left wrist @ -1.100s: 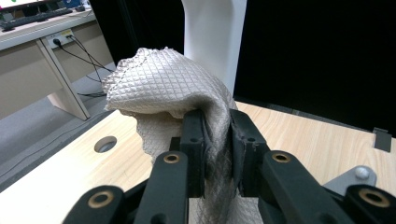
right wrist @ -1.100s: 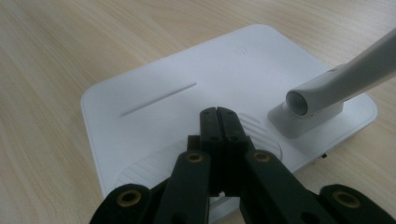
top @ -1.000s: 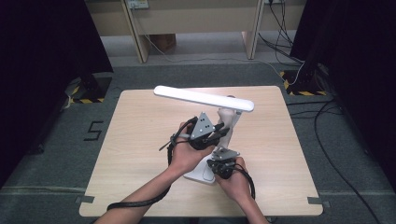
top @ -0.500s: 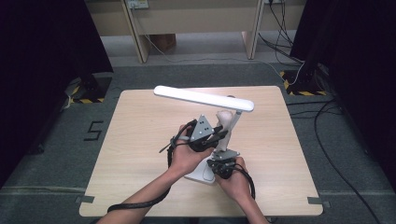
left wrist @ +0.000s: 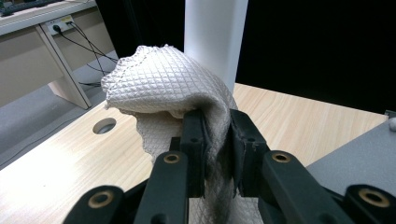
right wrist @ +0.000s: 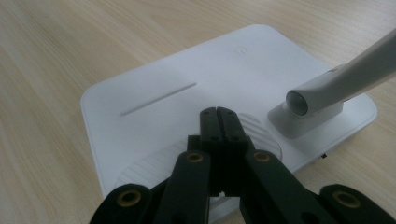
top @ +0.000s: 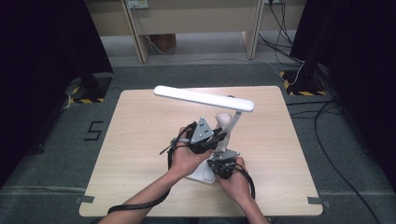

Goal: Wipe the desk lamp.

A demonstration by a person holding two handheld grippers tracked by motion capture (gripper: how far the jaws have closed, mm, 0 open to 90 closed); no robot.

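Black fingers of the right gripper [right wrist: 223, 116] are pressed flat together with nothing between them, their tips resting on the flat white rectangular base [right wrist: 187, 88] of a white desk lamp, just in front of a ribbed oval patch and near the socket from which the lamp's white round stem [right wrist: 345, 84] rises at a slant. In the high view this right gripper [top: 223, 169] sits at the near edge of the lamp base [top: 201, 173], held by the person's right hand [top: 238, 184], with a black cable looping from it toward the near edge of the tabletop. Just beyond it, the left gripper [top: 215, 138], carrying a grey three-cornered plate on top, is held by the left hand [top: 187, 156] against the lamp stem [top: 233, 122]. Its fingers [left wrist: 196, 140] are clenched on a cream-white cloth with a quilted diamond pattern [left wrist: 168, 88], which bunches up above them and lies against the white upright of the lamp [left wrist: 215, 37]. The cloth [top: 223, 122] shows in the high view as a pale bundle on the stem, below the long white light bar [top: 203, 98] that stretches across the middle of the light wooden tabletop [top: 140, 126]. Farther off lie a grey carpeted floor [top: 196, 74], pale desk legs and black cables.
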